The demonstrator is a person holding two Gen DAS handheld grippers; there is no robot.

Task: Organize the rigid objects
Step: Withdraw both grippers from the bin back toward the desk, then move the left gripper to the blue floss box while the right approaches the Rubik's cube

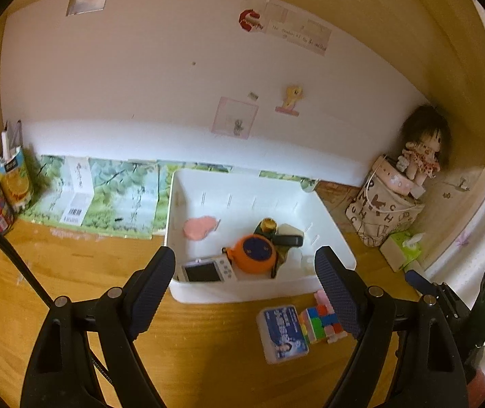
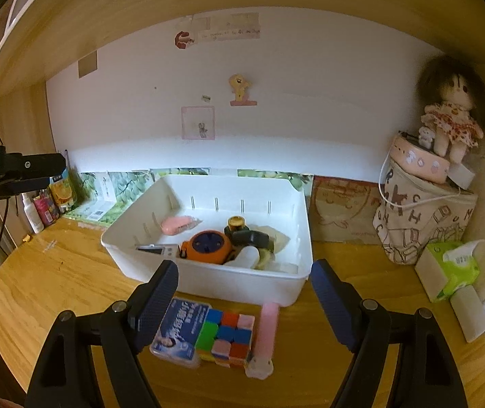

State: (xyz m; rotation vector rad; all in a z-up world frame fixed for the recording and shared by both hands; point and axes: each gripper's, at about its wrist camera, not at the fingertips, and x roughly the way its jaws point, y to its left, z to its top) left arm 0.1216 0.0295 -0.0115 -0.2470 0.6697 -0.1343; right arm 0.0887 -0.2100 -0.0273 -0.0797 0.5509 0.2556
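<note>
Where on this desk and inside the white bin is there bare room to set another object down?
Free: the white bin's back half, behind the pink item, and the wooden desk left of it, up to the bottles. Crowded: the bin's front right around the orange tape measure, and the strip in front holding blue box, puzzle cube and pink stick.

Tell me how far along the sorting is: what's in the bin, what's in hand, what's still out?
Done: the white bin already holds an orange tape measure, a small camera, a pink piece and a few darker items. In hand: nothing; the left gripper and right gripper are both open and empty. Left: the blue box, puzzle cube and pink stick on the desk before the bin.
</note>
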